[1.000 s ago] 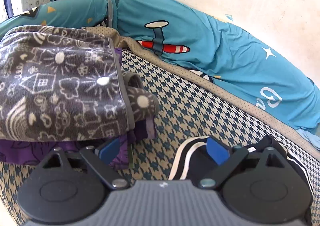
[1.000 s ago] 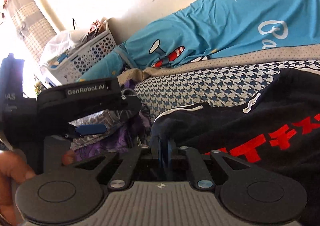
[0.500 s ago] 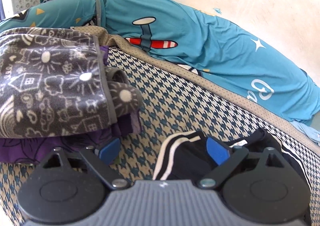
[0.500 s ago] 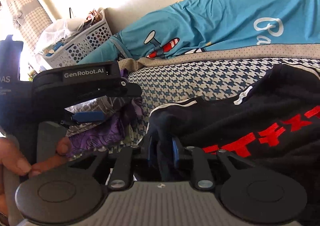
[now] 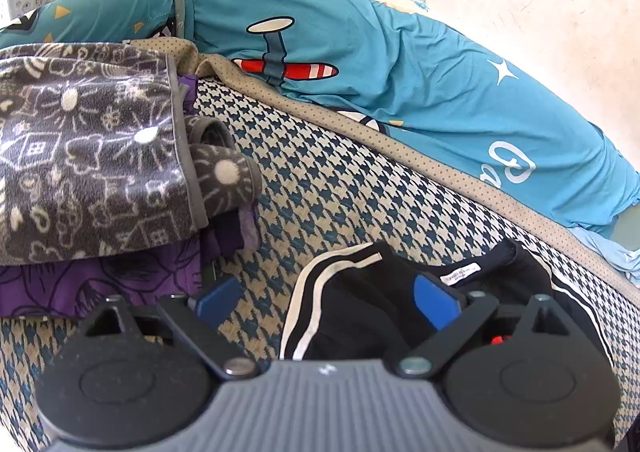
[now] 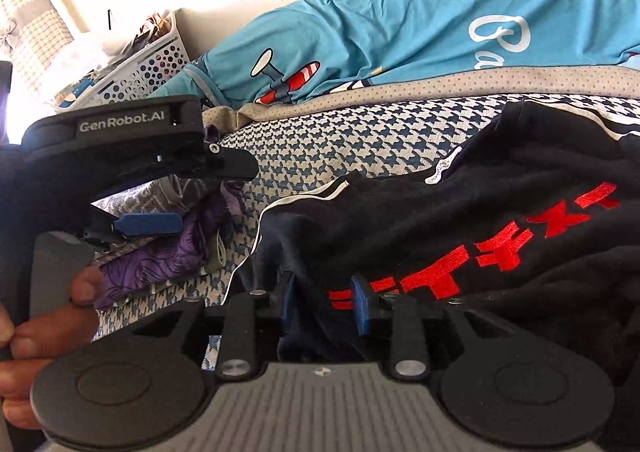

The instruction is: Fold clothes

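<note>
Left wrist view: the left gripper is seen with its jaws spread wide. Left of them a grey doodle-print fleece is stacked on a purple garment; between them the striped edge of a black sweatshirt is spread on the houndstooth mattress. Right wrist view: the right gripper is seen with jaws parted, black sweatshirt fabric bunched loosely between them, its red lettering to their right.
</note>
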`<state>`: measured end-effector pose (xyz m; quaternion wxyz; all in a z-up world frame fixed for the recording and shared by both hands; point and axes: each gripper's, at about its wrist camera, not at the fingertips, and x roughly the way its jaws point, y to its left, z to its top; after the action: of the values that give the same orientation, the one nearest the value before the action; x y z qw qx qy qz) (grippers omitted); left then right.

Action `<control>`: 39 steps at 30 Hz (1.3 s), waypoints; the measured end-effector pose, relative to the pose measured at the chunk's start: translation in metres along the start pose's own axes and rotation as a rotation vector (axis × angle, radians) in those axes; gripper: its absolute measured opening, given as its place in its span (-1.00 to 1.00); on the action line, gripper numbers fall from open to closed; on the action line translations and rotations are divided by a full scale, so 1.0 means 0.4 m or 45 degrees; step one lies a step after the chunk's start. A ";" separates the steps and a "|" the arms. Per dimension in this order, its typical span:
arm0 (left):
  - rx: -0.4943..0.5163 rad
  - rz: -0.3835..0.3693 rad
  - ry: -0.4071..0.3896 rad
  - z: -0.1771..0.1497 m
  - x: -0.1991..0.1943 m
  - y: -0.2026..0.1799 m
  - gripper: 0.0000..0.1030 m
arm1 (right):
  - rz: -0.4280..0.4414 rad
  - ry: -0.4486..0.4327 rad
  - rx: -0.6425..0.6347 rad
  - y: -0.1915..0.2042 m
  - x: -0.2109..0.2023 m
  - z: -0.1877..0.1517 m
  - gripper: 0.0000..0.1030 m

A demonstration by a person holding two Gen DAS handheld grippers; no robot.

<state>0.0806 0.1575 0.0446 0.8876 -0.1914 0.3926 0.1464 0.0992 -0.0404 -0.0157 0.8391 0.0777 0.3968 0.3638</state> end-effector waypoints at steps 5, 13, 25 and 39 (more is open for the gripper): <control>-0.001 -0.008 -0.003 0.001 -0.003 0.000 0.84 | -0.011 0.003 -0.010 -0.001 0.005 -0.004 -0.41; 0.006 -0.010 0.003 -0.001 0.001 -0.005 0.84 | -0.026 0.008 -0.013 -0.002 0.007 -0.004 -0.37; 0.061 -0.027 0.027 -0.022 0.020 -0.053 0.84 | -0.153 -0.020 -0.090 -0.005 -0.031 0.018 -0.31; 0.154 -0.059 0.060 -0.068 0.048 -0.148 0.84 | -0.311 -0.047 -0.022 -0.110 -0.119 0.031 -0.31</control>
<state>0.1000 0.0948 0.0266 0.8912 -0.1498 0.4170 0.0973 0.1121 -0.1022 0.0030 0.8850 0.0281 0.3848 0.2608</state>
